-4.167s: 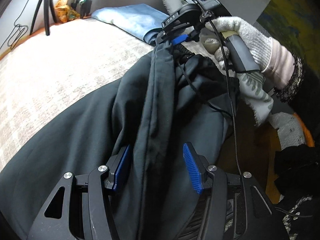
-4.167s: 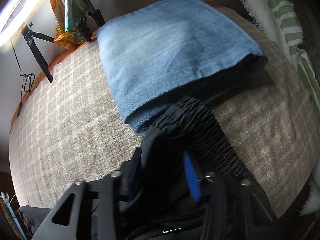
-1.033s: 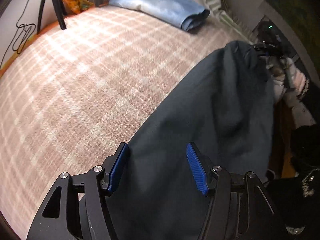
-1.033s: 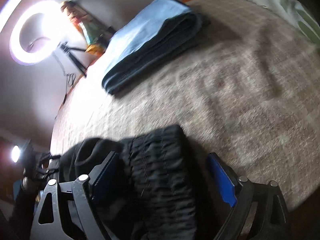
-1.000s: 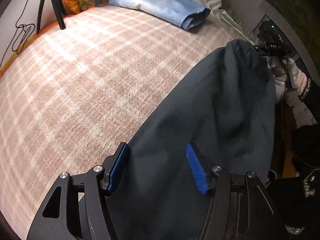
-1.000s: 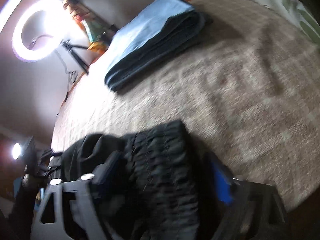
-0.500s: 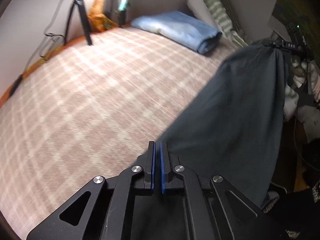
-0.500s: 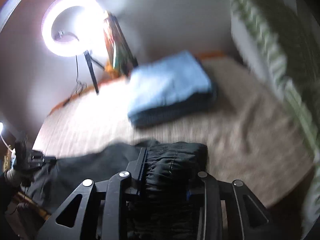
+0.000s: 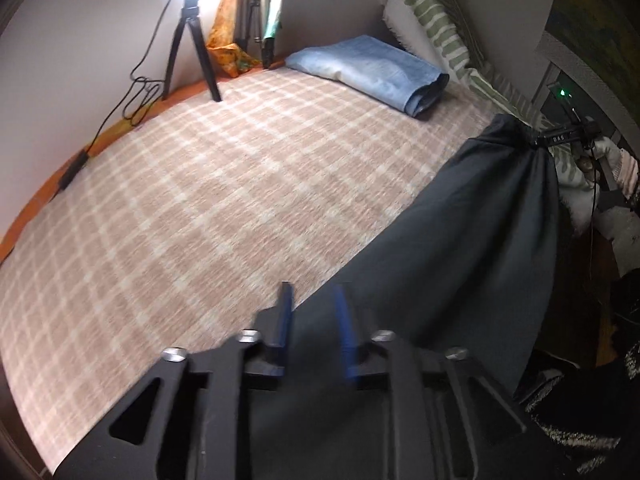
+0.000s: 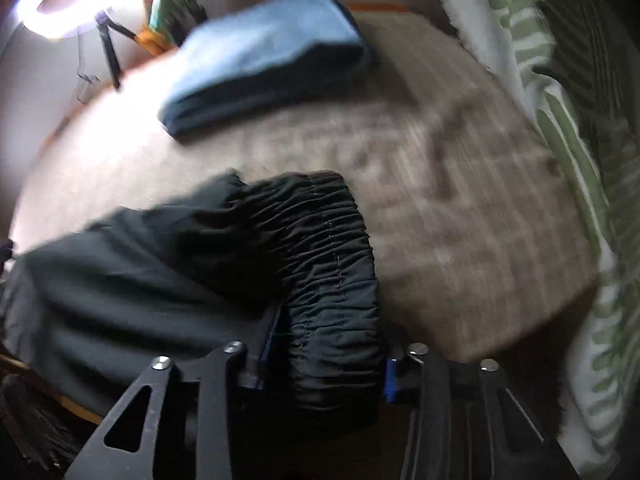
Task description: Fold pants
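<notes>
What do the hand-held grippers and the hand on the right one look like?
Both are matte black frames with triangular cut-outs and silver screw heads, carrying blue ribbed pads. The left hand-held gripper and the right hand-held gripper match. From the left wrist view, the right unit shows white "DAS" lettering, a green light, a black cable, and a light knit glove.

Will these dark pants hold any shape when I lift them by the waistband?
Probably not: the dark pants hang in a limp sheet from the right gripper, clamped on the gathered elastic waistband. That bunched band probably grips well; the smooth legs may slide.
</notes>
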